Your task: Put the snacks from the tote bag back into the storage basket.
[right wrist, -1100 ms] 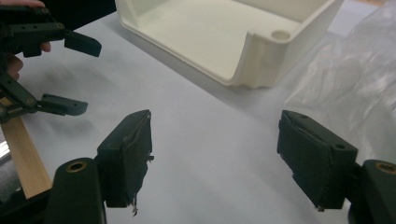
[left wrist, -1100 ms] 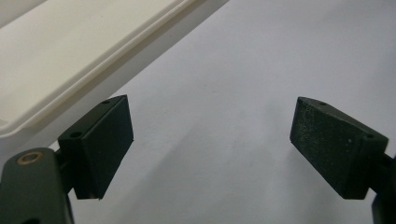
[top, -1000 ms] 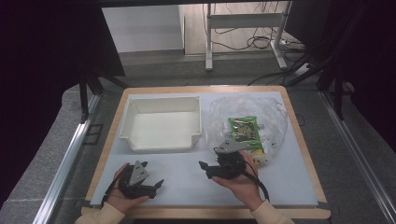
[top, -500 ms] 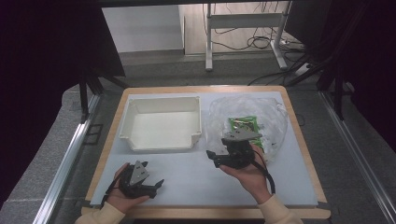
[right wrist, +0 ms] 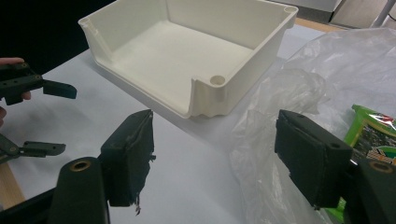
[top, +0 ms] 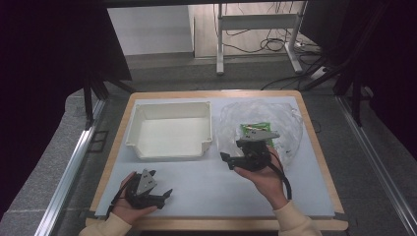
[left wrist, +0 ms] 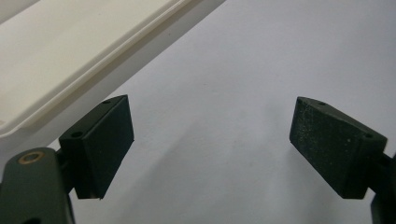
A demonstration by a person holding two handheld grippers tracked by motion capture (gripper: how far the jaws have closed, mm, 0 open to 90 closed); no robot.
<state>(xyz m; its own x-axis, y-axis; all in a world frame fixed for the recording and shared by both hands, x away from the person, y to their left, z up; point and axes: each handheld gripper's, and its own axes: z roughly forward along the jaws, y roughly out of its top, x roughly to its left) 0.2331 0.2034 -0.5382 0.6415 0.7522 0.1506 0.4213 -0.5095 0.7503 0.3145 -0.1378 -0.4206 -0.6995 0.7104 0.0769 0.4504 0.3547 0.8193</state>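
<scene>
high view: right gripper (top: pixel 227 158) jaws apart beside crinkled clear bag (top: pixel 275 120) holding green packet (top: pixel 252 129); left gripper (top: pixel 164 194) jaws apart.

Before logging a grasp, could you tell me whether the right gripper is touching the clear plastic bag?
Cannot tell: in the right gripper view the open right gripper overlaps the plastic bag.

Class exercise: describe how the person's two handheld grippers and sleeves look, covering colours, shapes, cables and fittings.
Each gripper, left gripper and right gripper, is black with two blocky dark pads and a grey three-cornered plate on top. A black cable trails from the right one. Brass-coloured eyelets mark the jaw arms. Sleeves are cream.
</scene>
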